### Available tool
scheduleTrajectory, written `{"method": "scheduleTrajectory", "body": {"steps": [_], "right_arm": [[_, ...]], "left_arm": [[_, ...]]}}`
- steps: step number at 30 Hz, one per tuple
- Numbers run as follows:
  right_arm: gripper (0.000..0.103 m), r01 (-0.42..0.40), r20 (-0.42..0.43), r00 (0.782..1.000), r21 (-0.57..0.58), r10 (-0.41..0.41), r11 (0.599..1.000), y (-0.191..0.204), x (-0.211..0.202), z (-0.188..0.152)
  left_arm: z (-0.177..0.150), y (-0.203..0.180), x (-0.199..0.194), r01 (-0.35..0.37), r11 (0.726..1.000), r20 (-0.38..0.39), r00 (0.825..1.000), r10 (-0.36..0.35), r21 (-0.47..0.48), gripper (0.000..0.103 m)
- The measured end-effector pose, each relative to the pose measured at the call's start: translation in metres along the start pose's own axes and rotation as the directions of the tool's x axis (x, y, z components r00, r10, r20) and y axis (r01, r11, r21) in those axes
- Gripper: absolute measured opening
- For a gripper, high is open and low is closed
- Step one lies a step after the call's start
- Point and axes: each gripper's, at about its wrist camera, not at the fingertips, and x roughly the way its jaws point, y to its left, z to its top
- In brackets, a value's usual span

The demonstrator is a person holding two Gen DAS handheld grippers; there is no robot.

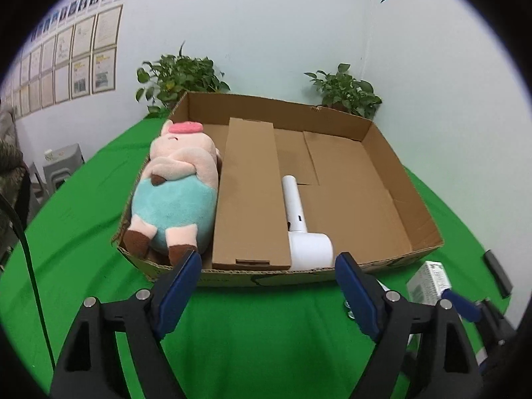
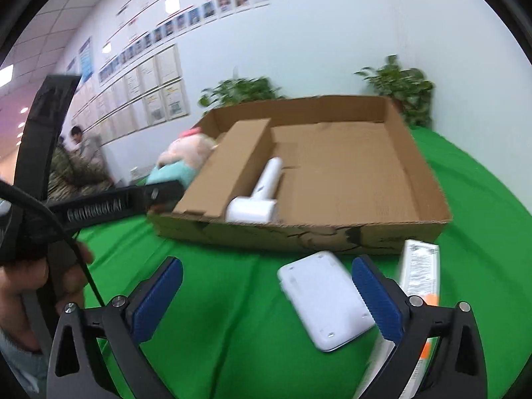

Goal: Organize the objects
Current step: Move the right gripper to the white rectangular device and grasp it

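Through my left wrist camera, my left claw [image 1: 266,266] stands spread wide with nothing between its blue pads [image 1: 181,274], hovering over the green bench [image 1: 259,332] just short of the cardboard box [image 1: 382,262]. Inside the box, a plush pig [image 1: 176,193] lies along the left wall, a long cardboard insert [image 1: 249,199] sits beside it, and a white hair dryer [image 1: 304,229] rests right of the insert, its head against the near wall. Two potted plants [image 1: 179,76] stand behind the box. At the far right, a small white carton [image 1: 429,281] lies on the bench.

Through my right wrist camera, somewhat blurred, my right claw [image 2: 266,286] also gapes wide, gripping nothing. A flat white device [image 2: 324,299] lies on the bench between its fingers, nearer the right pad; I cannot tell whether they touch. A tall white packet [image 2: 420,266] lies just beyond that pad, in front of the box. At the left, a hand [image 2: 30,282] holds the other tool.
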Motion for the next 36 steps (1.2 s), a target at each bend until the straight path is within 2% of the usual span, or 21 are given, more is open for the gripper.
{"method": "scheduleTrajectory", "body": {"steps": [5, 9, 14, 16, 19, 23, 27, 31, 36], "right_arm": [[0.102, -0.104, -0.123, 0.988, -0.112, 0.090, 0.988, 0.019, 0.021, -0.015], [0.103, -0.116, -0.210, 0.973, -0.084, 0.096, 0.990, 0.005, 0.045, -0.022], [0.102, -0.020, -0.227, 0.974, -0.122, -0.008, 0.992, -0.021, 0.057, -0.018], [0.102, 0.041, -0.236, 0.969, -0.159, -0.078, 0.986, -0.035, 0.063, -0.019], [0.102, 0.086, -0.251, 0.958, -0.199, -0.136, 0.976, -0.053, 0.065, -0.020], [0.102, 0.073, -0.264, 0.956, -0.206, -0.127, 0.976, -0.064, 0.065, -0.018], [0.101, 0.046, -0.275, 0.955, -0.240, -0.113, 0.970, -0.048, 0.067, -0.021], [0.089, 0.094, -0.268, 0.948, -0.285, -0.174, 0.954, -0.034, 0.070, -0.027], [0.063, 0.139, -0.265, 0.937, -0.318, -0.229, 0.938, -0.026, 0.068, -0.031]], "left_arm": [[-0.002, 0.008, 0.006, 0.102, 0.994, -0.063, 0.993, -0.104, -0.045, 0.083], [-0.008, 0.010, 0.017, 0.215, 0.973, -0.125, 0.967, -0.224, -0.083, 0.083], [-0.018, 0.006, 0.035, 0.288, 0.950, -0.191, 0.932, -0.307, -0.123, 0.082], [-0.021, 0.003, 0.041, 0.311, 0.941, -0.203, 0.921, -0.332, -0.131, 0.082], [-0.024, -0.001, 0.046, 0.329, 0.935, -0.218, 0.910, -0.352, -0.136, 0.082], [-0.028, -0.006, 0.053, 0.350, 0.925, -0.231, 0.897, -0.376, -0.149, 0.082], [-0.033, -0.009, 0.059, 0.364, 0.917, -0.249, 0.884, -0.395, -0.162, 0.082], [-0.038, -0.009, 0.062, 0.372, 0.912, -0.265, 0.875, -0.406, -0.170, 0.082], [-0.043, -0.004, 0.064, 0.377, 0.908, -0.269, 0.869, -0.416, -0.185, 0.082]]}}
